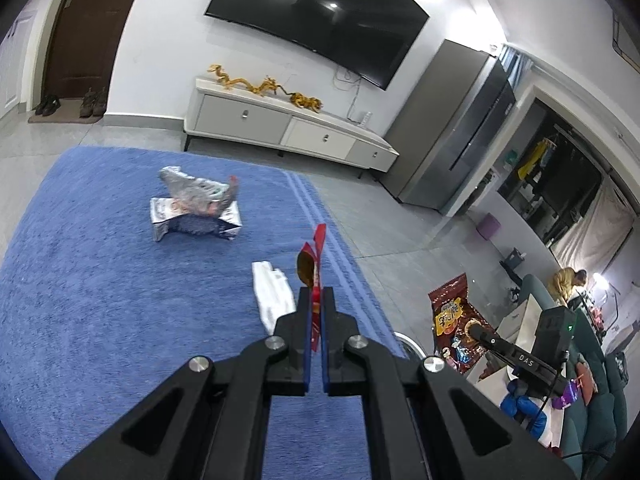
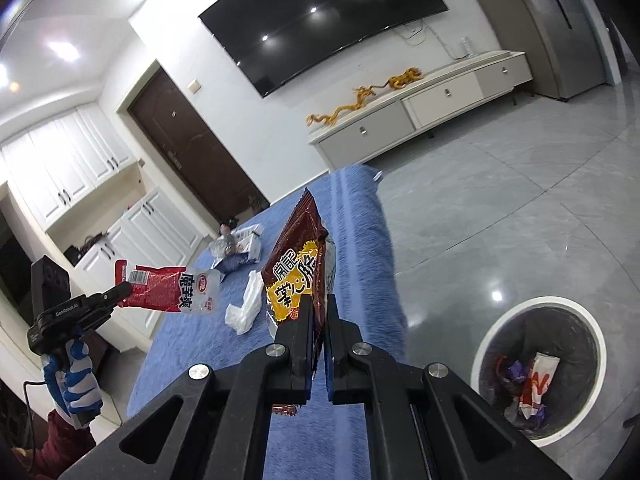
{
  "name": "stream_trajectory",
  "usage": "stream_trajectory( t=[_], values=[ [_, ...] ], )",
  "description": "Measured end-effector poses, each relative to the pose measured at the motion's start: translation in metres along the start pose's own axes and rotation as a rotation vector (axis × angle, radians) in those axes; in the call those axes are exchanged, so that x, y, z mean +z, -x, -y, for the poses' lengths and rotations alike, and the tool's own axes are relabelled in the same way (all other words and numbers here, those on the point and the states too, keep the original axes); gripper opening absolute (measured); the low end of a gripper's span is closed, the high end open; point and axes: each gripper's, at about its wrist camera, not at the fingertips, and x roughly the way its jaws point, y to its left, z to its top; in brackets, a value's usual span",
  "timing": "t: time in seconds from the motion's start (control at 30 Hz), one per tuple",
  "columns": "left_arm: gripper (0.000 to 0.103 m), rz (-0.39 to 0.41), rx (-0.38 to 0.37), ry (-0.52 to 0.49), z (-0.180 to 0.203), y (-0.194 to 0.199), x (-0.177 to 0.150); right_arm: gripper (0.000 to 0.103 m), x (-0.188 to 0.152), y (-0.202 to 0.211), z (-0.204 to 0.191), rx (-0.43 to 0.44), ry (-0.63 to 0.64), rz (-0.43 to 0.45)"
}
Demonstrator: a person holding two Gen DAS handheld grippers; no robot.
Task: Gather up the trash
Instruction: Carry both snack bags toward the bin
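Red wrapper (image 1: 316, 264): clamped in left gripper (image 1: 316, 300) — lifted off blue mat (image 1: 100, 300)
Brown snack bag (image 2: 298, 268): pinched by right gripper (image 2: 318, 308)
Bin (image 2: 500, 332): floor, near mat — wrappers inside

— We see a bright room, lit evenly from the ceiling. The round lamps reflect as white spots in the dark television (image 1: 320, 20) and on the glossy floor tiles (image 2: 520, 240).

— Yes, and we find only soft shadows on the blue blanket (image 1: 100, 280). The fisheye bends the walls and the door (image 1: 80, 20), and the corners go black.

— The far doorway at the right in the left wrist view is dim, with one glaring lamp.
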Motion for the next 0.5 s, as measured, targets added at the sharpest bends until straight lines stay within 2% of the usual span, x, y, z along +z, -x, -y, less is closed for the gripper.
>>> stream_trajectory(
  t=[0.27, 0.5],
  values=[
    [0.003, -0.038, -0.038, -0.070, 0.047, -0.026, 0.003, 0.005, -0.010, 0.029, 0.039, -0.025, -0.052, 0.059],
    [0.003, -0.110, -0.075, -0.130, 0.085, -0.065, -0.003, 0.005, -0.021, 0.047, 0.078, -0.058, -0.130, 0.095]
  ],
)
